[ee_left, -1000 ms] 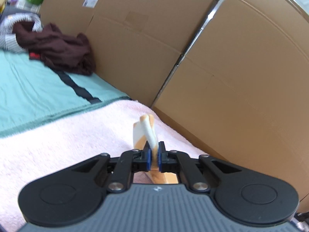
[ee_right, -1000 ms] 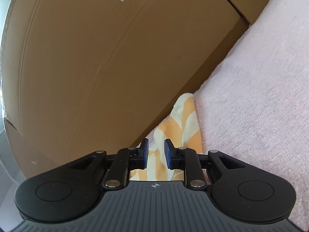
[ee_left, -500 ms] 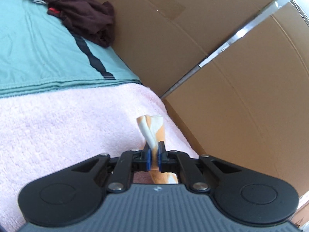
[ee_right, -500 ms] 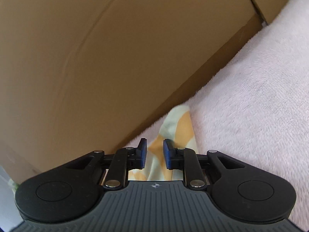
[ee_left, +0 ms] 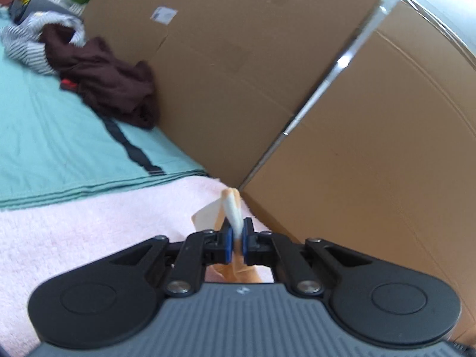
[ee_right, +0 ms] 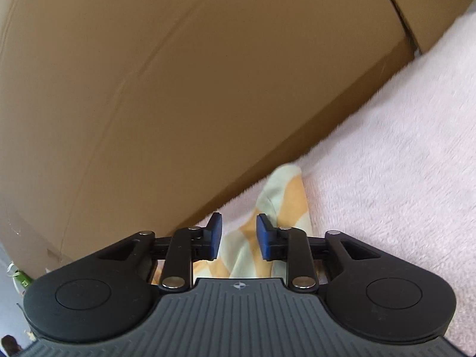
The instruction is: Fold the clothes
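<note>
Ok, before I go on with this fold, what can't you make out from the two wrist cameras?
- Orange and cream cloth: most of it lies under the right gripper, whose jaws are opening; garment type unclear.
- Left view: the left gripper, shut on the cloth, covers the rest.
- Dark and striped clothes pile: blurred, pieces uncountable.
- Label on the cardboard box: too small to read.
</note>
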Motion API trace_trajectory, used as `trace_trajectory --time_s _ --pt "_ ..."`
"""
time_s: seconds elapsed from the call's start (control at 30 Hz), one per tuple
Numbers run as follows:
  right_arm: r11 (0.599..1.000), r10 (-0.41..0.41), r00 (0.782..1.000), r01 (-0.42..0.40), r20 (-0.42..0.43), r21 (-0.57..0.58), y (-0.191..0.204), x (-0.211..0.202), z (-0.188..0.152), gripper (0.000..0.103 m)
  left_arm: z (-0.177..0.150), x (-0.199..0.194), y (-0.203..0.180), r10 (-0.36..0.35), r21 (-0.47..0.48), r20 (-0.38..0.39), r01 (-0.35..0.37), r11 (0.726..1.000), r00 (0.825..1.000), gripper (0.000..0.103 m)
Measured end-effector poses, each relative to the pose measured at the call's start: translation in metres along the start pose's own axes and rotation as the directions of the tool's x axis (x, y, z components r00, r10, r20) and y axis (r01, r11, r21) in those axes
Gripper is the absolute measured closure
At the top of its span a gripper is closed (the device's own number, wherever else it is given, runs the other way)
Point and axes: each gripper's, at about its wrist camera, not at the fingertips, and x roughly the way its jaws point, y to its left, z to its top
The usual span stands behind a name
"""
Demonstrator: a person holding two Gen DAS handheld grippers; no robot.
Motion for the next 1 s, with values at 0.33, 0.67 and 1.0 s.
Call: trace_trajectory --time_s 0.33,0.67,1.0 --pt "0.999 0.032 0.999 -0.032 -0.026 -0.023 0.010 0.014 -0.001 0.061 0.000 0.011 0.013 0.003 -0.088 -0.082 -0.010 0.996 0.997 0.103" --pt "0.996 -0.051 0.999 0.052 -0.016 0.078 0.007 0.023 0.003 0.096 0.002 0.019 0.026 -0.043 -0.200 -0.126 0.017 0.980 0.991 0.103" --pt "0.989 0.149 0.984 -0.149 -0.095 0.008 0.011 -0.015 -0.008 0.090 0.001 0.018 0.009 -0.128 -0.156 -0.147 0.105 0.982 0.981 0.103"
